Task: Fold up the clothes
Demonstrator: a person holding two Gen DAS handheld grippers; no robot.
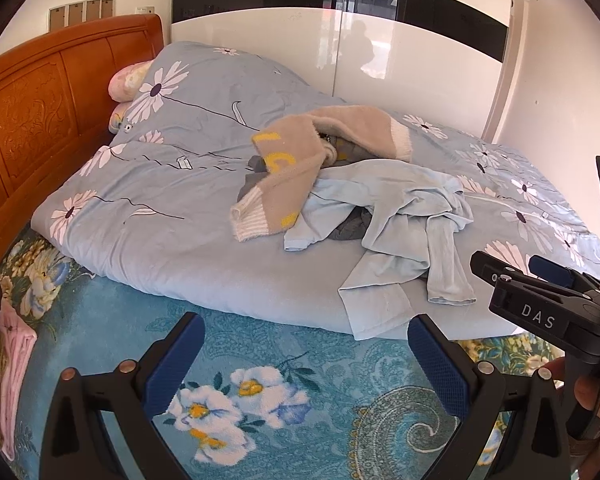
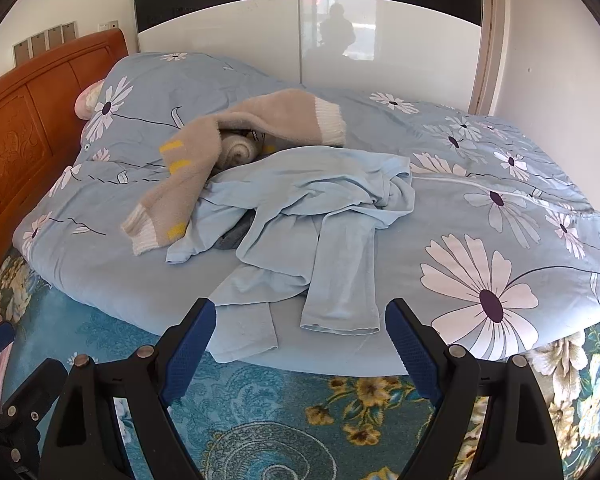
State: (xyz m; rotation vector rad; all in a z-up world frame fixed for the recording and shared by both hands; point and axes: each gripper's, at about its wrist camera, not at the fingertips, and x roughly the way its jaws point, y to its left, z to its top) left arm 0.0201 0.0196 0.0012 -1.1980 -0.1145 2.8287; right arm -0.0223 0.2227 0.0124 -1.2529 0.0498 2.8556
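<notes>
- Clothes heaped mid-bed on a blue daisy-print duvet (image 2: pixel 500 216): pale blue long-sleeved top (image 2: pixel 320 216) in front, sleeves trailing toward the near edge; beige fuzzy sweater (image 2: pixel 188 176) with yellow lettering and white cuffs draped behind and over it; a dark grey garment (image 1: pixel 350 229) peeking out beneath.
- Left gripper (image 1: pixel 306 354): jaws spread wide, empty, hovering over the teal floral bedcover (image 1: pixel 260 360), short of the duvet.
- Right gripper (image 2: pixel 300 338): jaws wide apart, nothing held, just before the blue top's sleeve ends.
- Wooden headboard (image 1: pixel 40 112) at left; glossy wardrobe (image 2: pixel 260 40) behind.
</notes>
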